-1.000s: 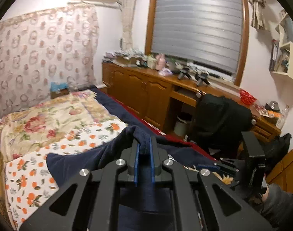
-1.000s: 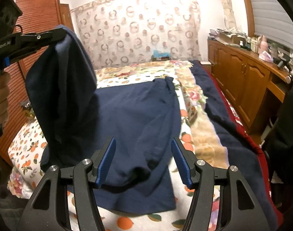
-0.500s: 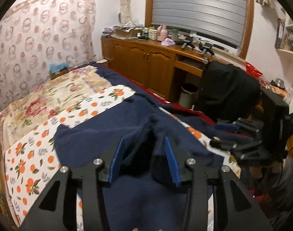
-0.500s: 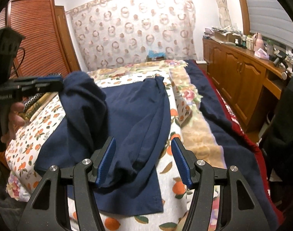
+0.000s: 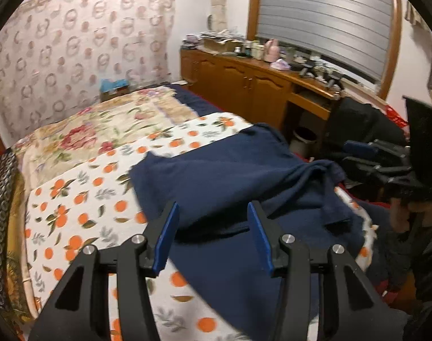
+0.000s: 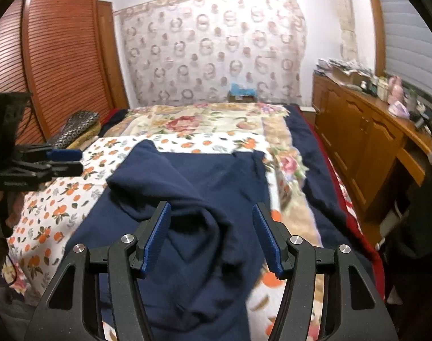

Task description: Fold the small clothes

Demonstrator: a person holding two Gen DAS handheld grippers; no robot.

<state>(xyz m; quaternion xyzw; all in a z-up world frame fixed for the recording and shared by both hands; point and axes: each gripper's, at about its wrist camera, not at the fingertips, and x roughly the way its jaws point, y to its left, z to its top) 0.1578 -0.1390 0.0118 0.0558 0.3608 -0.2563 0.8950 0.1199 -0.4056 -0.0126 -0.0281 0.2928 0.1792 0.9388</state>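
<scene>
A navy blue garment (image 5: 238, 176) lies on the orange-print sheet (image 5: 82, 199) of the bed, one part folded over onto the rest. My left gripper (image 5: 213, 227) hovers above its near edge, jaws opening, nothing between the blue pads. In the right wrist view the same garment (image 6: 204, 187) spreads below my right gripper (image 6: 211, 228), which stands open over a rumpled fold without touching it. The left gripper (image 6: 69, 160) shows at the left edge there. The right gripper (image 5: 366, 156) appears at the right of the left wrist view.
A floral quilt (image 5: 102, 125) covers the far bed. Wooden cabinets with a cluttered top (image 5: 255, 85) run along the right wall under a shuttered window. A louvred wardrobe (image 6: 59, 65) stands left. A dark chair (image 5: 358, 125) and a bin (image 5: 304, 142) sit beside the bed.
The left gripper let go of the navy cloth, opened, and sank toward the bed; the lifted part now lies folded over. The right gripper stayed open and shifted slightly.
</scene>
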